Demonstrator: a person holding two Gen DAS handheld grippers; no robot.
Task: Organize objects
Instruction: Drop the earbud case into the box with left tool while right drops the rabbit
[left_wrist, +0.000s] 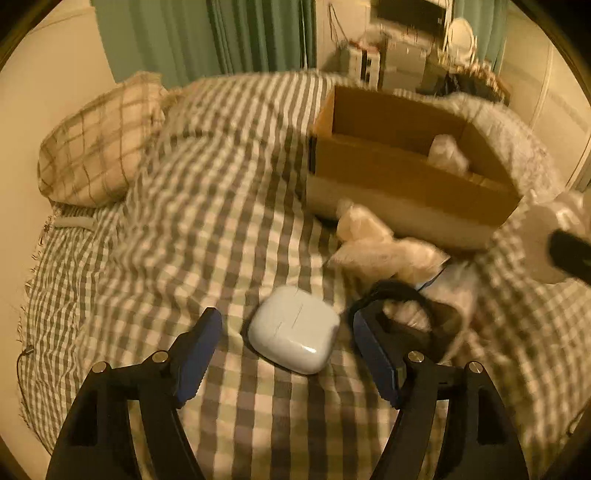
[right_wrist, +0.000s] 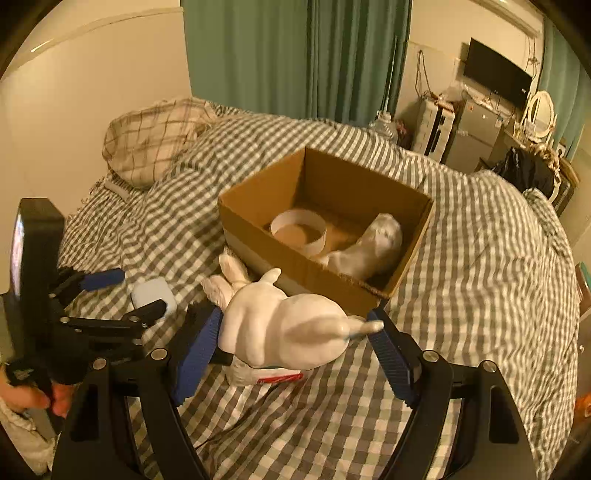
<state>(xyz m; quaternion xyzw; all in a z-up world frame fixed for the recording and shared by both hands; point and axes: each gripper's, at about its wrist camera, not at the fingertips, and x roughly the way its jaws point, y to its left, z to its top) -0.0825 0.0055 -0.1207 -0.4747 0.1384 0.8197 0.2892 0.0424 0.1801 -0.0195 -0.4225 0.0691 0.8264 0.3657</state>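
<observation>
Low on the checked bedspread (left_wrist: 192, 229), the left gripper (left_wrist: 284, 345) is spread wide, its blue pads on either side of a white case (left_wrist: 293, 328) without touching it. That case lies flat on the cloth at the lower centre of the left wrist frame. Just past the right pad, a black strap (left_wrist: 402, 291) loops over the cloth, and beyond it a pale plush toy (left_wrist: 380, 243) lies against the near wall of the cardboard box (left_wrist: 406, 173), which fills the upper right of that frame.

From the right wrist view, the right gripper (right_wrist: 295, 332) is also spread, with a white figurine (right_wrist: 284, 332) sitting between its pads at the lower centre. Its left pad (right_wrist: 199, 343) is at the figurine's side; the right pad stands just clear of its tail end, so nothing is pinched. Whether the figurine rests on the cloth or on something beneath it is hard to tell; a white packet with a red stripe (right_wrist: 273, 376) shows under it.

The box (right_wrist: 258, 218) sits open at the centre of this frame. Inside are a white ring-shaped dish (right_wrist: 299, 230) on the left and a silvery wrapped bundle (right_wrist: 369, 243) on the right. A plaid pillow (right_wrist: 151, 144) lies at the upper left, green curtains (right_wrist: 295, 55) hang behind, and the left gripper (right_wrist: 122, 291) appears at the left edge beside the case (right_wrist: 151, 291).
</observation>
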